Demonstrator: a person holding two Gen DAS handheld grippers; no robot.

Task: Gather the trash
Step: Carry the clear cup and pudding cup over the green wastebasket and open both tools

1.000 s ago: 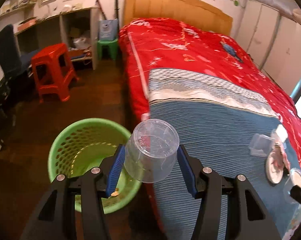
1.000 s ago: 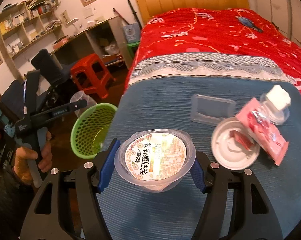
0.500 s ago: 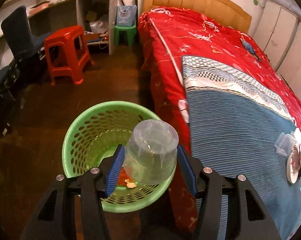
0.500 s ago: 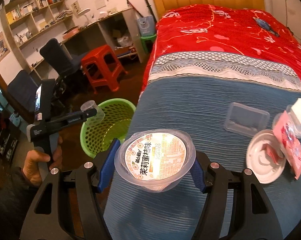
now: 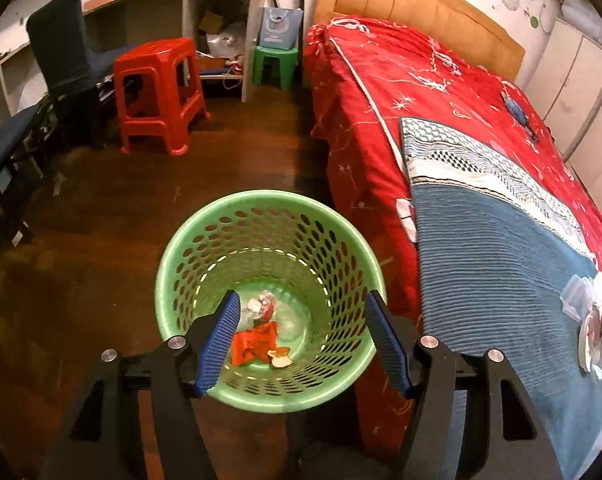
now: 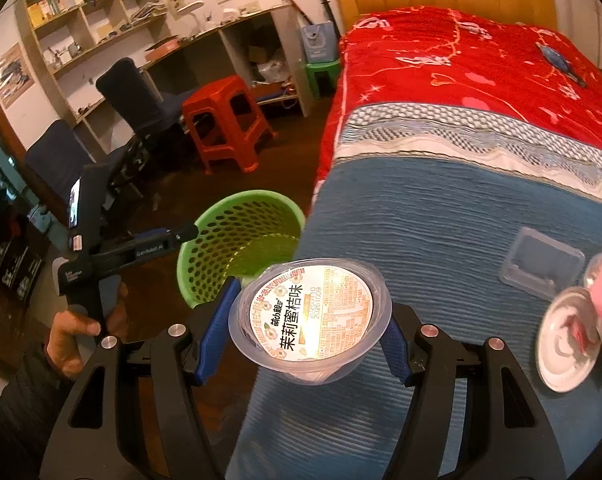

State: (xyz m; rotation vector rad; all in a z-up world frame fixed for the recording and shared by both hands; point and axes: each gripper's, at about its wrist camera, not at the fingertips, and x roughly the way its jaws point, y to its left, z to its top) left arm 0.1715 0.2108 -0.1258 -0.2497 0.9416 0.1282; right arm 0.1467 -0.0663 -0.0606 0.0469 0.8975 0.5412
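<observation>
- left gripper (image 5: 301,336): jaws opening, nothing between them, over green basket (image 5: 205,240)
- right gripper (image 6: 303,332): clamped on sealed cup (image 6: 311,312); carry it over the rim before letting go

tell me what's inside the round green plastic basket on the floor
The green perforated basket holds crumpled red wrappers, a clear plastic cup and a small scrap. The blue pad hides part of the bottom.
</observation>
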